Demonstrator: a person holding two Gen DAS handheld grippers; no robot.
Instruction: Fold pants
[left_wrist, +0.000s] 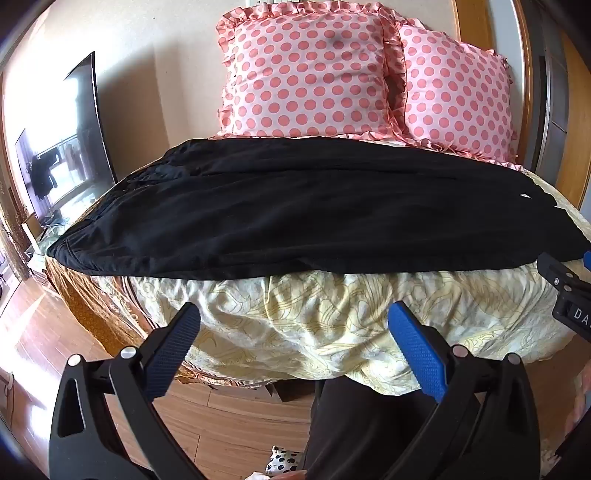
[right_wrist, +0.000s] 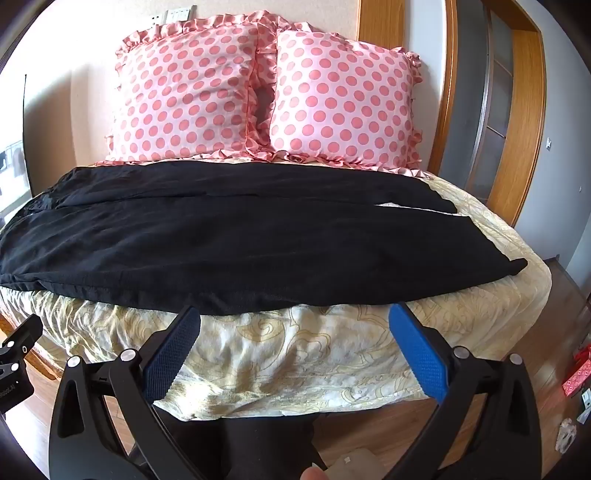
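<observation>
Both sets of blue pads filled the bottom of my views: the left gripper (left_wrist: 293, 314) and the right gripper (right_wrist: 294, 315) each stood with jaws spread wide and nothing between them, hovering short of the bed's near edge and angled downward. Beyond them the black pants (left_wrist: 295, 214) lay flat across the pale patterned bedspread (left_wrist: 332, 317), laid sideways, waistband toward the left, leg hems toward the right, the two legs parting slightly at that end. Their near edge ran just along the mattress edge.

I judged the first fold not yet begun. To do it well, I would have pinched the near edge at two well-spaced points, one toward each end, taking a single layer of the near leg only, then carried it evenly over the far leg so the seams met.

Room was fair: bare bedspread showed at the right corner, but the dotted pillows (right_wrist: 258, 99) sat just behind the far leg, limiting any overshoot.
</observation>
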